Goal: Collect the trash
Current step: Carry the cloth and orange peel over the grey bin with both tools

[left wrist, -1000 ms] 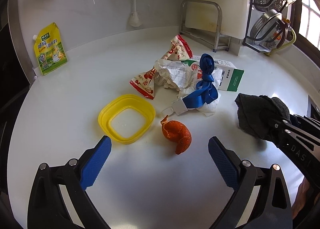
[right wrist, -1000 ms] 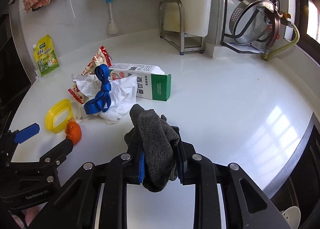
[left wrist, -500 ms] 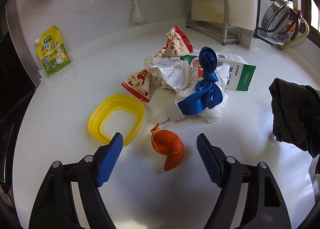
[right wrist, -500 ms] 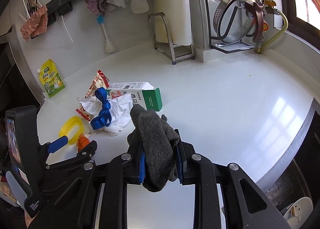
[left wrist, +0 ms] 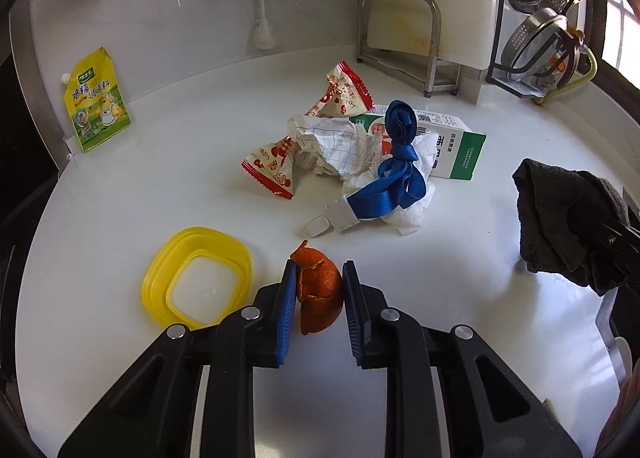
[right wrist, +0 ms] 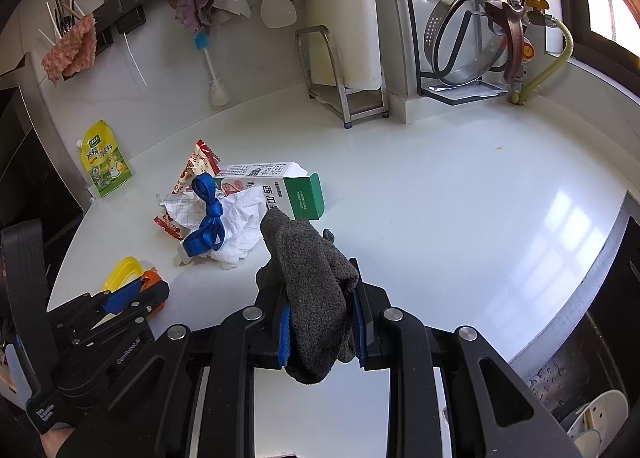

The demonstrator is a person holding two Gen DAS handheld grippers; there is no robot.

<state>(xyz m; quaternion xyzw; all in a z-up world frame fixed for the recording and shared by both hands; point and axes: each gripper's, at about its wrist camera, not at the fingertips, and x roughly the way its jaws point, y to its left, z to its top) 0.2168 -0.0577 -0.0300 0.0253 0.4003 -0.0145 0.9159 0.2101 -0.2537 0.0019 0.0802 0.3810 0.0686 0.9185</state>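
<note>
Orange peel (left wrist: 319, 292) sits on the white counter (left wrist: 160, 186), pinched btwn the blue pads of the left gripper (left wrist: 319, 278), jaws nearly closed w/ only the peel's width btwn them; the peel's base looks to rest on the counter, can't tell for sure. Yellow lid (left wrist: 197, 289) lies just left of the peel, beside the left pad. Behind the peel is the trash pile: blue strap (left wrist: 394, 178) w/ white clip draped over crumpled paper (left wrist: 340, 146), red-and-white snack wrapper (left wrist: 280, 168) to the pile's left, green-and-white carton (left wrist: 456, 150) on its side at the back right. Right gripper (right wrist: 320, 322) is clamped tight on a dark grey cloth (right wrist: 312, 278), held off to the right of the pile, cloth bunched up above the pads. Yellow-green pouch (left wrist: 97, 100) leans against the back wall, well apart from the rest.
</note>
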